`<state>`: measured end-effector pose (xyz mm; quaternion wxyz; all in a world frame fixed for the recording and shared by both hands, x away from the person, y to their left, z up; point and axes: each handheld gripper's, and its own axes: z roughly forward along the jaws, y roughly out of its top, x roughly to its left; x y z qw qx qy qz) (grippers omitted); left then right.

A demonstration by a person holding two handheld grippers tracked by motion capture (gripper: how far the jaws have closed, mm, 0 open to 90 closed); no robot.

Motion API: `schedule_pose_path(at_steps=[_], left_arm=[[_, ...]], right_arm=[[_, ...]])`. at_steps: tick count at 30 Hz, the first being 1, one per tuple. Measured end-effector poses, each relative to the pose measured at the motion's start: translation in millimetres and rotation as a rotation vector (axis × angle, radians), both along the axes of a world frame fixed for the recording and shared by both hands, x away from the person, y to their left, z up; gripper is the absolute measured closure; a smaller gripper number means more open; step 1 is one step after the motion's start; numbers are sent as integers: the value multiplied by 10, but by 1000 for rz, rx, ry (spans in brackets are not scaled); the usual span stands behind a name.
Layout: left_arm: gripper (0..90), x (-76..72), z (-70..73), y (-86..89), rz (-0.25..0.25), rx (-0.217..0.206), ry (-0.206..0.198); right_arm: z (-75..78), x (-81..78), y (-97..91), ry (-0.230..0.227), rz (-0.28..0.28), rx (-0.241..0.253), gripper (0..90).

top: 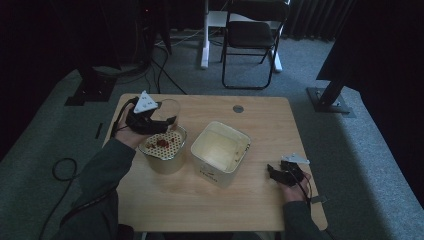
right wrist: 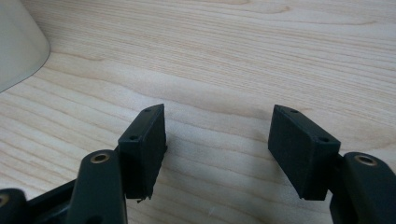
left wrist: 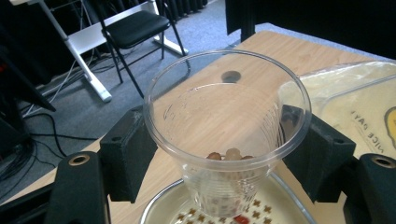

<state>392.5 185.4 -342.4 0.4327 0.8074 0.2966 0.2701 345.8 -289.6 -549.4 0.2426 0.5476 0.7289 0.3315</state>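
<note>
Dim room, grey carpet, folding chair (top: 252, 37) behind a wood table (top: 210, 205). On the table: a metal pot (top: 162, 159) with a perforated strainer insert (top: 161, 144) holding some reddish bits, and beside it a square cream tub (top: 220, 150), nothing clearly in it.

My left gripper (left wrist: 219, 154) is clamped on a clear plastic cup (left wrist: 226, 121), jaws fairly wide, pads pressing the cup's ribbed wall on both sides. The cup is upright, held just above the strainer, a few small beans or nuts at its bottom. In the high view the cup (top: 169, 107) sits at the pot's far rim, left gripper (top: 150, 121) beside it.

My right gripper (right wrist: 217, 144) has its jaws open, nothing between them, just bare wood underneath; the tub's edge is off to one side. In the high view it (top: 286, 172) rests on the table right of the tub, well apart from the pot.

Step, as I judge it: cup lifted over the strainer, about to tip or just tipped, cannot tell which. Next move likely calls for rolling the left wrist to pour the rest into the strainer, keeping the rim over the insert so nothing spills, with light squeeze since thin plastic buckles.
</note>
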Motion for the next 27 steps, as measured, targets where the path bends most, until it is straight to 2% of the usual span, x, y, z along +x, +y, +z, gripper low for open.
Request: schedule_pose_path(at_steps=[10, 13, 17, 21, 23, 26, 27], left_arm=[[287, -78, 20, -434, -129, -19, 18], [283, -94, 0, -569, -159, -11, 23], [280, -106, -43, -722, -211, -21, 46], [270, -142, -81, -841, -278, -22, 60], [241, -148, -91, -873, -302, -27, 71], [134, -149, -79, -872, -331, -41, 99], [124, -149, -79, -872, -331, -41, 99]], right_arm=[[0, 0, 0, 0, 0, 0, 365], [1, 0, -1, 1, 0, -1, 364], [1, 0, 0, 1, 1, 0, 364], [1, 0, -1, 1, 1, -1, 364], [1, 0, -1, 2, 1, 0, 363], [1, 0, -1, 1, 2, 0, 362], [1, 0, -1, 1, 2, 0, 362]])
